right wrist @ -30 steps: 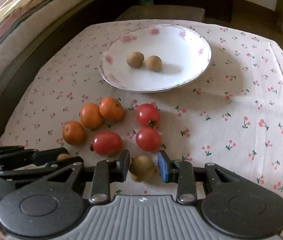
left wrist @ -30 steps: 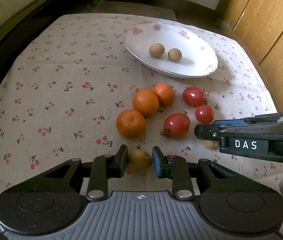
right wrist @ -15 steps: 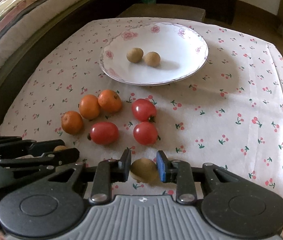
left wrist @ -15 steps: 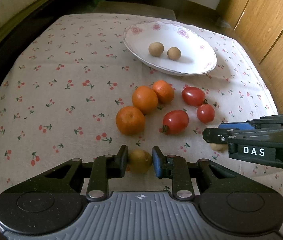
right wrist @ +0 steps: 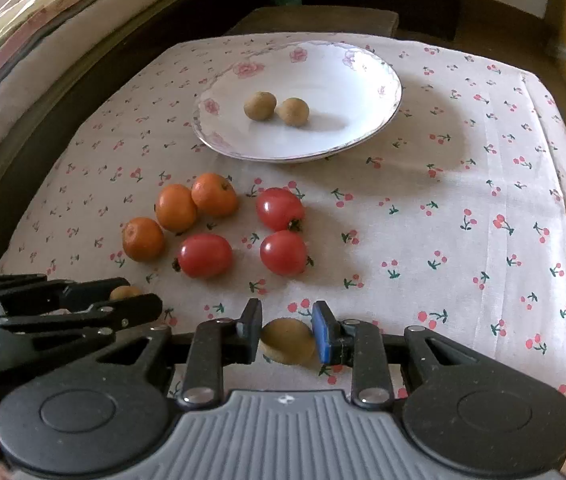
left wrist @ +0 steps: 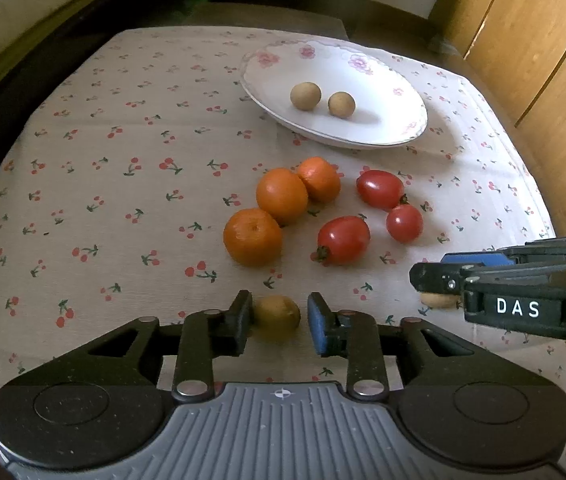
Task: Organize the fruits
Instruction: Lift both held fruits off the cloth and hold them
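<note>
The left claw, its jaws just eased apart, has a brown fruit loose between its pads, while the right claw pinches another; re-close gently, then carry both to the plate ahead.

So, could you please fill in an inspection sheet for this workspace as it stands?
Surface: cherry-print tablecloth, flat.
Job's things: white plate holds two plated brown fruits; three oranges and three tomatoes lie on the cloth in front of it.
Clutter: nothing seen.
Grippers: left gripper jaws have just been opening, loose around a first brown fruit; right gripper shut on a second brown fruit.
Cables: nothing seen.
Surroundings: wooden cabinets, cushioned seat.
</note>
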`<action>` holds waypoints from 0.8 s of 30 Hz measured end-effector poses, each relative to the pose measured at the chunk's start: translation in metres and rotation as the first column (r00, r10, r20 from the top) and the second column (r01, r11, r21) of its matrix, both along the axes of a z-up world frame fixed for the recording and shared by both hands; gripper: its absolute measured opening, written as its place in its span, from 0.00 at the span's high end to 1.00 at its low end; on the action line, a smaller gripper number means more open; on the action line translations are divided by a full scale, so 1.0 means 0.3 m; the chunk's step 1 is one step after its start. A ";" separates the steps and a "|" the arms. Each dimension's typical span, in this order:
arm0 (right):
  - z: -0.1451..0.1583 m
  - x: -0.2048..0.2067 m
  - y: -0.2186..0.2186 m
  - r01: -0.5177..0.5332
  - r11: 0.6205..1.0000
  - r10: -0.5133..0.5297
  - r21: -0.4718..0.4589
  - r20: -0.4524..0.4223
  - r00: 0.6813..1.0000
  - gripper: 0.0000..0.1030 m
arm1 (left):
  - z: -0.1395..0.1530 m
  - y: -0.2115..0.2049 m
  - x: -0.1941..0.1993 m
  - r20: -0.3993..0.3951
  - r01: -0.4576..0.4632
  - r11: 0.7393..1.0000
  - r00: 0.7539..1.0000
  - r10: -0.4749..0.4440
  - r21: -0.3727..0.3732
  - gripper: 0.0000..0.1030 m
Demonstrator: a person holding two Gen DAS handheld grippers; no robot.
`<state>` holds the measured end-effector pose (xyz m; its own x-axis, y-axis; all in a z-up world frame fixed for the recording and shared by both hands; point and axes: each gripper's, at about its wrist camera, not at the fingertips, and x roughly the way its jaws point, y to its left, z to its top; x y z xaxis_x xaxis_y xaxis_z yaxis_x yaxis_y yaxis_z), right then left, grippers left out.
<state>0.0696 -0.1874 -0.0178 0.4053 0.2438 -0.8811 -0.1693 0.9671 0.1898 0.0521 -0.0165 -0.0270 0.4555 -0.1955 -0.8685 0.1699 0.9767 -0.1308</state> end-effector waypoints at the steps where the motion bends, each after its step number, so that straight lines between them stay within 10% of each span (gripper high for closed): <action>1: 0.001 -0.003 0.002 -0.004 1.000 0.004 -0.006 0.000 1.000 0.71 | 0.000 -0.001 0.000 0.001 0.002 1.000 1.000 -0.002 0.001 0.62; 24: 0.026 -0.055 0.020 -0.032 0.997 0.034 -0.068 0.032 0.999 0.69 | 0.011 -0.018 -0.031 0.018 0.014 1.000 1.000 -0.014 0.023 0.68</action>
